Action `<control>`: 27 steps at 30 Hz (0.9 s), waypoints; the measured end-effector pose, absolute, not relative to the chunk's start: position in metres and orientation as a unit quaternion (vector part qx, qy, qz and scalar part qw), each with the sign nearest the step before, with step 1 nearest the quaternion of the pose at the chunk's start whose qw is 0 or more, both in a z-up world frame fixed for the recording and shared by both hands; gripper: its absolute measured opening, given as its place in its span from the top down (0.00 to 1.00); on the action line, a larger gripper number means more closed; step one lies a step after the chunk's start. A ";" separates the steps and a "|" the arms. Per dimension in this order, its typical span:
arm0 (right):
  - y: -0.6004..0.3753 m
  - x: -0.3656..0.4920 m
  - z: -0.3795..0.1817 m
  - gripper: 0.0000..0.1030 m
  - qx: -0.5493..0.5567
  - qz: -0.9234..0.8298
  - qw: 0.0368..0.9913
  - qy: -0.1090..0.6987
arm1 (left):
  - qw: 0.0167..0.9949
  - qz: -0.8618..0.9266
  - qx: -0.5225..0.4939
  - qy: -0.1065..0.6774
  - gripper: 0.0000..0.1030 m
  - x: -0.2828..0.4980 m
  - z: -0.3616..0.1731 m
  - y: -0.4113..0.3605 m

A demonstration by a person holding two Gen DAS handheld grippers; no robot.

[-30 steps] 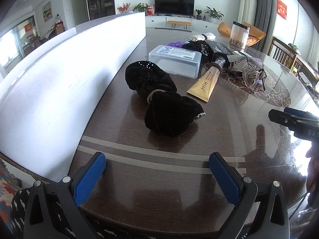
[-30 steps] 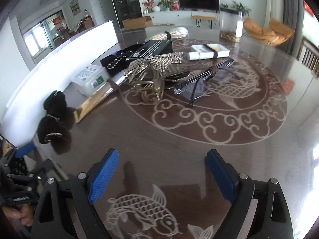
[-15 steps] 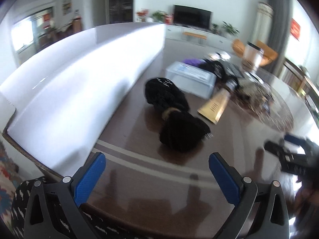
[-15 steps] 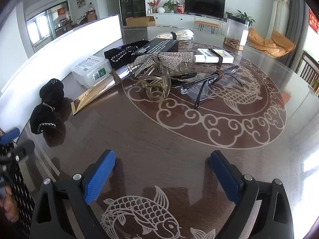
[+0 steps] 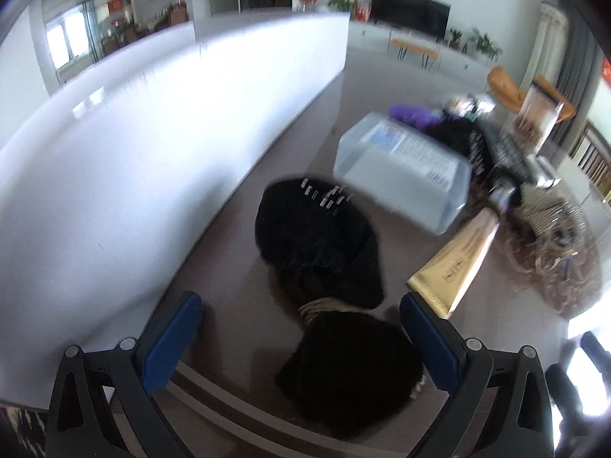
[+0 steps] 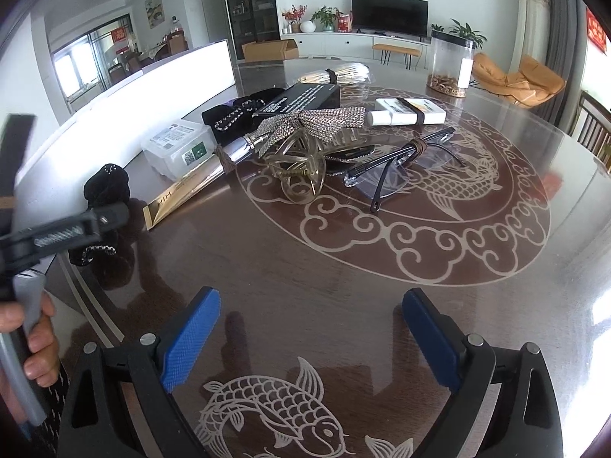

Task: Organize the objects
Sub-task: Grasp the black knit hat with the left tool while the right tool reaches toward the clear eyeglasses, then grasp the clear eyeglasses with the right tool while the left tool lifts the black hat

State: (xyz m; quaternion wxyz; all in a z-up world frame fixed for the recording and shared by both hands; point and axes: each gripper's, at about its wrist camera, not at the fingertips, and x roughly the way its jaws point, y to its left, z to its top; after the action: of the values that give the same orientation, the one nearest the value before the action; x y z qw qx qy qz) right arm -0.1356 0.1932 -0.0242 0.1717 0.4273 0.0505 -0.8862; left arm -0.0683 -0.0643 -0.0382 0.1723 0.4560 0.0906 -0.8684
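Observation:
A black velvet hair bow [image 5: 317,244] with a gold tie at its waist lies on the dark table beside the white wall. My left gripper [image 5: 301,339] is open and straddles the bow's near lobe, and its blue pads stand clear of the fabric on both sides. From the right wrist view the same bow [image 6: 107,187] sits at the far left, partly behind one of the left gripper's fingers [image 6: 76,227]. My right gripper [image 6: 305,339] is open and holds nothing, low over the fish pattern near the table's front edge.
Behind the bow are a clear plastic box [image 5: 401,175] and a gold tube [image 5: 458,263]. Further right lie a rhinestone hair claw [image 6: 305,141], glasses [image 6: 397,164], a black box [image 6: 301,99], a white packet [image 6: 408,110] and a tall jar [image 6: 450,65]. A white wall [image 5: 152,152] runs along the left.
My left gripper has moved forward to the black bow, which now lies between its fingers; that view is blurred. The right gripper has stayed in place and open.

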 end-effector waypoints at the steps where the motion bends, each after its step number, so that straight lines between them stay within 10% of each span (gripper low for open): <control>1: 0.194 -0.136 -0.024 0.06 0.427 -0.887 0.171 0.048 | 0.169 -0.870 0.455 0.092 0.00 -0.069 -0.038 -0.065; 8: 0.199 -0.136 -0.023 0.06 0.425 -0.889 0.167 0.032 | 0.151 -0.873 0.458 0.079 0.00 -0.070 -0.040 -0.066; 13: 0.226 -0.150 -0.018 0.06 0.432 -0.887 0.158 -0.037 | 0.115 -0.891 0.436 0.055 0.63 -0.047 -0.032 -0.070; 18: 0.281 -0.222 -0.002 0.08 0.462 -0.877 0.057 -0.118 | 0.092 -0.899 0.426 0.049 0.65 -0.024 -0.032 -0.065; 21: 0.289 -0.273 -0.007 0.39 0.513 -0.845 0.035 -0.144 | 0.079 -0.899 0.427 0.054 0.66 -0.019 -0.031 -0.061; 27: 0.244 -0.306 -0.002 0.44 0.551 -0.827 0.036 -0.110 | 0.065 -0.904 0.419 0.053 0.67 -0.002 -0.029 -0.060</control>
State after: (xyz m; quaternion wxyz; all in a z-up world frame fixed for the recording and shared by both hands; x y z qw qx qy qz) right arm -0.3063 0.2444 -0.0024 0.0362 0.5509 -0.1095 -0.8266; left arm -0.0018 -0.0596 -0.0295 0.0653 0.4185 0.0528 -0.9043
